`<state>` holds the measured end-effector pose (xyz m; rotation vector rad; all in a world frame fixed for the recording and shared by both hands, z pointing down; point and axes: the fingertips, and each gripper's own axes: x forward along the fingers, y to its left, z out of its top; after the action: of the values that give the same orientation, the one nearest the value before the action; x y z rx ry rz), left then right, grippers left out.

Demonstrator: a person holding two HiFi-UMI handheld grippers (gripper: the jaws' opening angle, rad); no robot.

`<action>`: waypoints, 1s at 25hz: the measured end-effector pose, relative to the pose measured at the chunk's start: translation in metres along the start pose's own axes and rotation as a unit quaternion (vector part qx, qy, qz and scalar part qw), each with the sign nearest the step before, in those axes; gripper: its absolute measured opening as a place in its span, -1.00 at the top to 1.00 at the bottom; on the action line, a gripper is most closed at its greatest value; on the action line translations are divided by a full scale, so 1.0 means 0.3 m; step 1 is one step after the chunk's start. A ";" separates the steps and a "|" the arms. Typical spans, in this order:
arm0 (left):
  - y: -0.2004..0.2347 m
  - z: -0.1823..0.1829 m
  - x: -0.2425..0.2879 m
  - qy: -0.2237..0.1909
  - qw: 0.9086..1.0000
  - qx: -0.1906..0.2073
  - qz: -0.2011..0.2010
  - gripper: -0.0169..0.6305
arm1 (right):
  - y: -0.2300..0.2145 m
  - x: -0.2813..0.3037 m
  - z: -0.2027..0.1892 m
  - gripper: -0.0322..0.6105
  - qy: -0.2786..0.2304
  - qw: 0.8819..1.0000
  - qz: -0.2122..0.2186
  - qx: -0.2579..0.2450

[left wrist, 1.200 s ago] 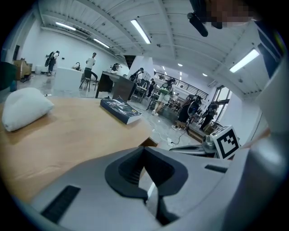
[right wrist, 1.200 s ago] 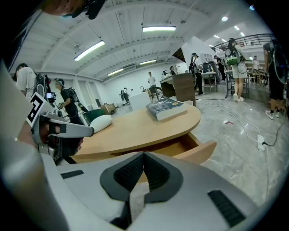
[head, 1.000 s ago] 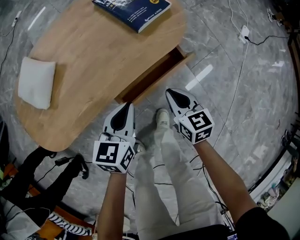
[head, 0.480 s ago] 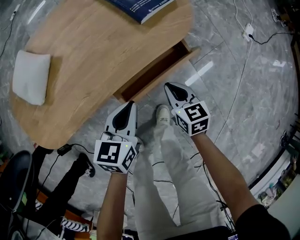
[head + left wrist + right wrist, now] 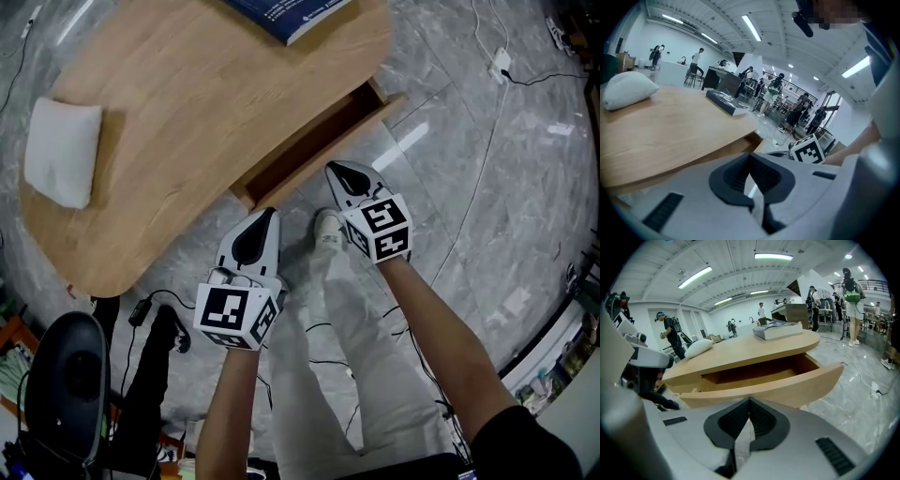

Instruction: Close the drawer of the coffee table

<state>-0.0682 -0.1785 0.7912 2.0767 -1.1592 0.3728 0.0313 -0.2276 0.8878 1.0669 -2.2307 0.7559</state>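
Note:
The wooden coffee table (image 5: 187, 112) fills the upper left of the head view. Its drawer (image 5: 323, 141) stands pulled out on the near side, and in the right gripper view the curved drawer front (image 5: 787, 385) lies straight ahead with the inside showing empty. My right gripper (image 5: 336, 171) is shut and empty, its tip just short of the drawer front; I cannot tell whether it touches. My left gripper (image 5: 265, 216) is shut and empty, below the drawer's left end. In their own views the left gripper (image 5: 750, 157) and the right gripper (image 5: 750, 401) show jaws closed together.
A blue book (image 5: 291, 14) and a white pillow (image 5: 61, 150) lie on the tabletop. My legs and a white shoe (image 5: 326, 230) are between the grippers. A black chair (image 5: 70, 384) and another person's legs are at the lower left. Cables and a power strip (image 5: 497, 61) cross the marble floor.
Both grippers have edged a little nearer the drawer front. The drawer stays open. A black chair has come into view at the lower left.

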 end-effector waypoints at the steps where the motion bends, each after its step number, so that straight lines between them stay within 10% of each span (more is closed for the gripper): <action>1: 0.001 -0.003 0.001 0.001 1.000 0.001 0.000 0.94 | -0.002 0.004 0.001 0.86 0.000 1.000 -0.001 0.000; 25: 0.012 -0.009 -0.024 -0.002 1.000 -0.008 0.005 0.94 | -0.005 0.042 0.029 0.86 0.012 1.000 0.004 -0.011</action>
<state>-0.0748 -0.1735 0.7907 2.0604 -1.1712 0.3629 0.0237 -0.2407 0.8908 1.0335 -2.2197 0.7427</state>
